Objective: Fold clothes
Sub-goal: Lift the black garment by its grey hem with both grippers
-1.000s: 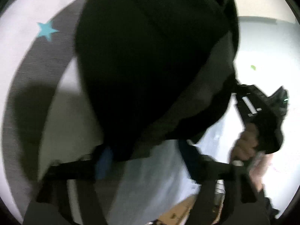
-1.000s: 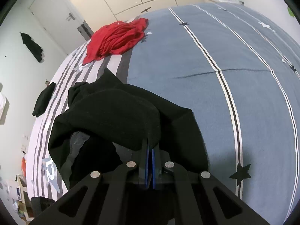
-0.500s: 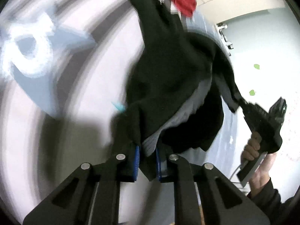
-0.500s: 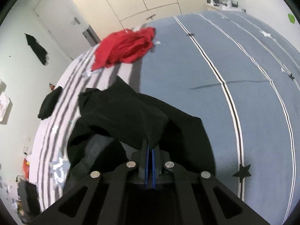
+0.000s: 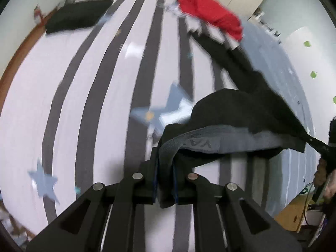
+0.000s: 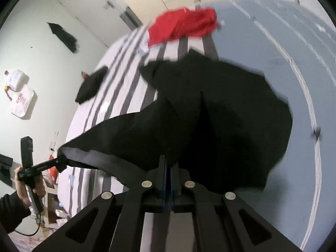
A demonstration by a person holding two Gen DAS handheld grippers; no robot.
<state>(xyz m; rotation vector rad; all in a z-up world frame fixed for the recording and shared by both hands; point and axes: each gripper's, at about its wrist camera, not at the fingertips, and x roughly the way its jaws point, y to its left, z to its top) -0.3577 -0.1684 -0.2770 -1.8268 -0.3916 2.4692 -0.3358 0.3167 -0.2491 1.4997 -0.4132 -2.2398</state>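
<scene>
A black fabric garment with a grey inner waistband [image 5: 241,113] is held stretched above the striped, star-printed bedspread [image 5: 88,96]. Its waistband is clamped by the left gripper [image 5: 166,180]; its opposite edge is pinched by the closed right gripper [image 6: 168,180].

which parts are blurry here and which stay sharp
Left wrist view: the striped bedsheet and crumpled red garment smear with motion, while the left gripper clamping the black garment's grey waistband looks crisp. Right wrist view: the black garment has soft edges; the right gripper is sharp.
</scene>
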